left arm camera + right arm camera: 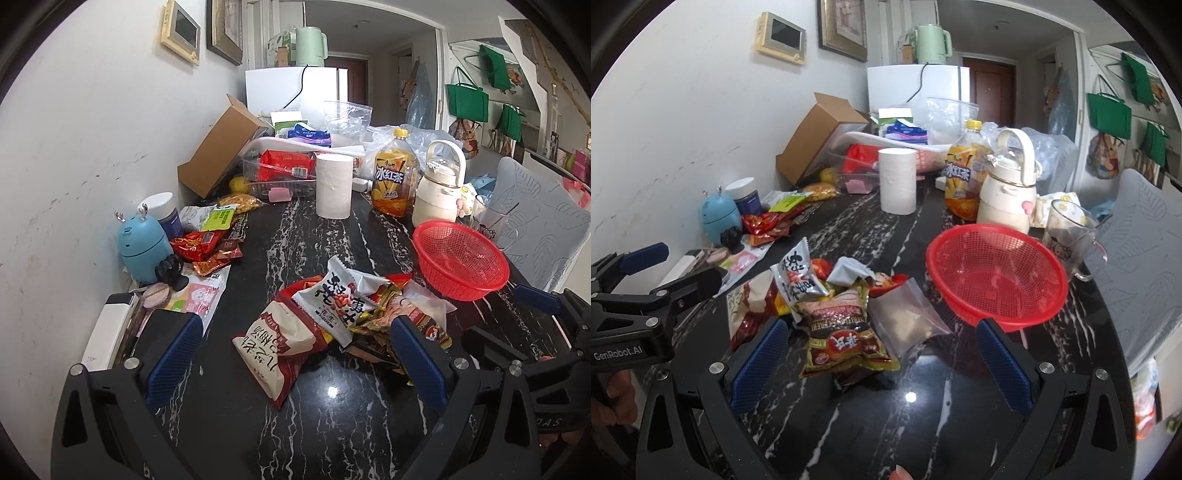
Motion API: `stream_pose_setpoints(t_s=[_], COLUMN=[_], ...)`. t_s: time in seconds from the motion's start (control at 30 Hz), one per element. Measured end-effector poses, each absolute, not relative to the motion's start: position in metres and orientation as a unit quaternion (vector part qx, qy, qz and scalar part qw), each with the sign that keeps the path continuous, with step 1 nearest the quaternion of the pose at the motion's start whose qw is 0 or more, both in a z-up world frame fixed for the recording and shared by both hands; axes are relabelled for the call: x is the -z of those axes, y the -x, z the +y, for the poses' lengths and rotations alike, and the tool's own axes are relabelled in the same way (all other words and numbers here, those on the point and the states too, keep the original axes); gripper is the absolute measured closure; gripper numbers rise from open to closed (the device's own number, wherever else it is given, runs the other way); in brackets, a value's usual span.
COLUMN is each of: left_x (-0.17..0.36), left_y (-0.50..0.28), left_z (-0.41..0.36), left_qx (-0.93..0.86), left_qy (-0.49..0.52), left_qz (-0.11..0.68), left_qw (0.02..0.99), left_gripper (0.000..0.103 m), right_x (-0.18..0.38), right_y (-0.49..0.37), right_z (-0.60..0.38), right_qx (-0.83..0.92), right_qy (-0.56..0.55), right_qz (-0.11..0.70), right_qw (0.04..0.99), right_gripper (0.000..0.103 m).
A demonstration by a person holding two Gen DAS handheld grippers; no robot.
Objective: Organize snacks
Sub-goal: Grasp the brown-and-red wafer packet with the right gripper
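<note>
Here, a loose heap of crinkly foil and plastic snack packets (820, 306) lies mid-way on the black white-veined marble table (886, 424), just beside an empty red plastic mesh basket (997, 273), the likely home for them. The left gripper (295, 362) hovers at the near edge of the heap, jaws wide apart and holding nothing; the right gripper (882, 362) likewise stands spread and empty, framing a gold-and-brown packet (842, 336) and a clear zip bag (908, 317). These packets look light, soft and puffed with air (so likely to slither or pop out if pinched across the belly). I'd judge the flat crimped seam at an end the best hold, especially on the red-and-white pouch (273, 350) nearest the left jaws. The clear bag looks limp and slippery; pinch its top edge.
</note>
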State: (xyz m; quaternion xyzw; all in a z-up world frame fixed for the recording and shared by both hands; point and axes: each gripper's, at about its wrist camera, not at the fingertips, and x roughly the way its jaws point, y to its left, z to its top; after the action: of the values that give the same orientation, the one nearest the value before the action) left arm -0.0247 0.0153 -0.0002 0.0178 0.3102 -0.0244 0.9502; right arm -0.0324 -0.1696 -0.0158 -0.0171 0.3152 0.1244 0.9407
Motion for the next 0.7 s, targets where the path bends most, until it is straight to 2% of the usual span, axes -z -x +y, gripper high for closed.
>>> stream_pose_setpoints(t_s=[0.53, 0.67, 0.7], left_x=[0.033, 0.041, 0.043], left_y=[0.01, 0.006, 0.005], left_z=[0.044, 0.05, 0.051], left_qx=[0.004, 0.005, 0.005], left_qy=[-0.003, 0.007, 0.008], left_qz=[0.349, 0.36, 0.362], left_qw=[0.937, 0.933, 0.932], left_gripper=[0.0, 0.0, 0.0], right_x=[0.053, 0.06, 0.062], right_y=[0.005, -0.005, -0.008], right_z=[-0.138, -0.134, -0.133], right_qx=[-0.185, -0.183, -0.182], right_qy=[0.02, 0.023, 0.024], right_qz=[0.339, 0.346, 0.348], right_qw=[0.922, 0.92, 0.919], right_gripper=[0.003, 0.008, 0.012])
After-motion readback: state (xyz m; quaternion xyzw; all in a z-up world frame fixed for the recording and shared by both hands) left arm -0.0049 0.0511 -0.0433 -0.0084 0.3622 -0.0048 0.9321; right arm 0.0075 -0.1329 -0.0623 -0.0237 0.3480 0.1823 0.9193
